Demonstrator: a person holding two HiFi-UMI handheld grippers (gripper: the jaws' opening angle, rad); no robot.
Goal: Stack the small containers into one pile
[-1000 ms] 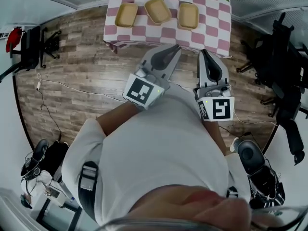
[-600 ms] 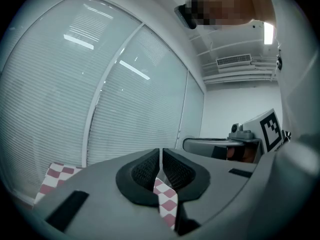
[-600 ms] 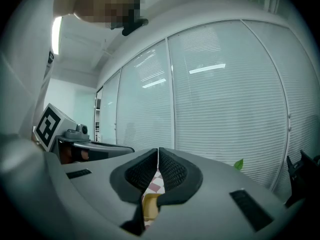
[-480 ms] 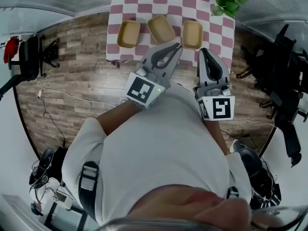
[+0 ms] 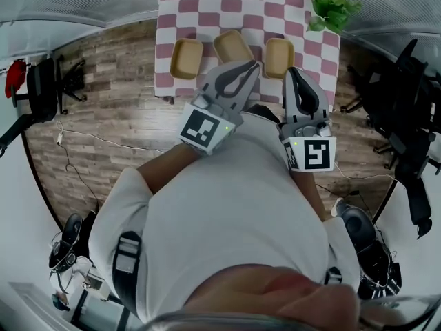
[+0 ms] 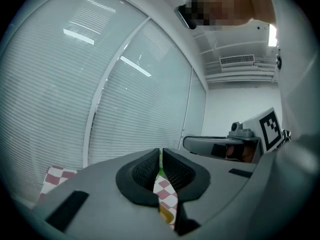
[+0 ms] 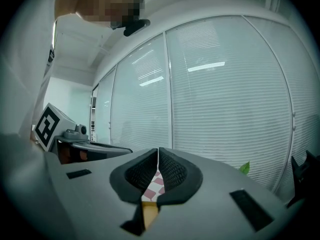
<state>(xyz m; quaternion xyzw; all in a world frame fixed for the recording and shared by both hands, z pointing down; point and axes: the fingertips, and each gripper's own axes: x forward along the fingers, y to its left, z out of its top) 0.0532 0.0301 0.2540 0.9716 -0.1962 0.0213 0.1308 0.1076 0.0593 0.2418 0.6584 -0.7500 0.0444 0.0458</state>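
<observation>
Three shallow tan containers lie side by side on the pink-and-white checkered table (image 5: 207, 5): the left one (image 5: 186, 57), the middle one (image 5: 232, 46) and the right one (image 5: 278, 56). My left gripper (image 5: 253, 65) is held in front of the person's chest, shut with nothing in it, its tip over the table's near edge between the middle and right containers. My right gripper (image 5: 291, 71) is shut and empty too, its tip just below the right container. In the left gripper view (image 6: 160, 169) and the right gripper view (image 7: 158, 166) the pads meet, with only a slit of tablecloth behind.
A green plant (image 5: 333, 9) stands at the table's far right corner. Black office chairs stand on the wooden floor at the right (image 5: 406, 116) and at the left (image 5: 41, 67). A thin cable (image 5: 103, 140) runs across the floor. Windows with blinds fill both gripper views.
The table and its three containers have come nearer, sliding down the head view toward the gripper tips. Both grippers stayed shut at the chest.
</observation>
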